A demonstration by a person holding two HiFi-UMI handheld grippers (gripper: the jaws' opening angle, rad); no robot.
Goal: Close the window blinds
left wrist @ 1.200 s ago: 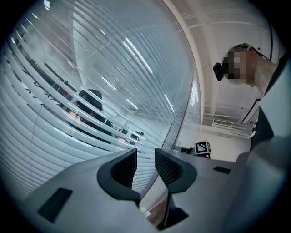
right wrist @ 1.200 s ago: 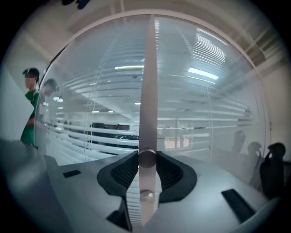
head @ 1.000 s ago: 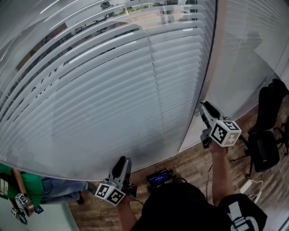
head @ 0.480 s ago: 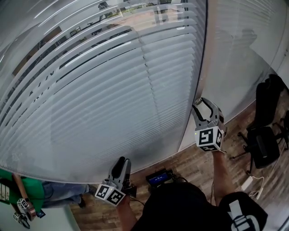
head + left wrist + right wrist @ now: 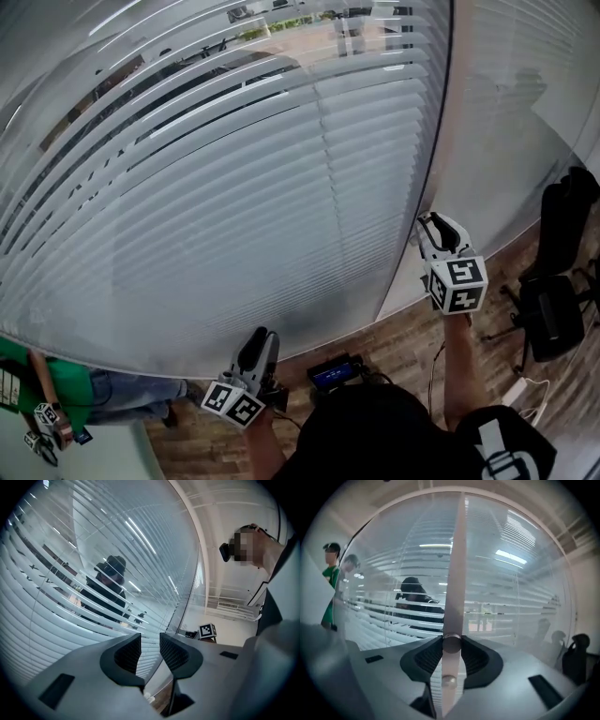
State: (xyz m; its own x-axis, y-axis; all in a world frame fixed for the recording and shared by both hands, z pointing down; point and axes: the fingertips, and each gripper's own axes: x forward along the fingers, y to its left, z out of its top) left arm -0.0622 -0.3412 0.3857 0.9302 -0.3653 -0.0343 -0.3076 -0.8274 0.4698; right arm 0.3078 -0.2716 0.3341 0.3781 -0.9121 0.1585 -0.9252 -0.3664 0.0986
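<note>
White slat blinds (image 5: 234, 206) span 9–1 o'clock. Right gripper (image 5: 434, 227) at 3 o'clock: jaws just closed, clamped on tilt wand (image 5: 458, 564). Left gripper (image 5: 262, 339) at 6 o'clock: jaws slightly apart, empty.

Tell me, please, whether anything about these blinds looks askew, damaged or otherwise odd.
Only the blinds themselves: the upper slats show dark gaps with the outdoors visible between them, while the lower slats look flat and shut. That may partly be the viewing angle. The wand runs straight; nothing looks bent or broken.
</note>
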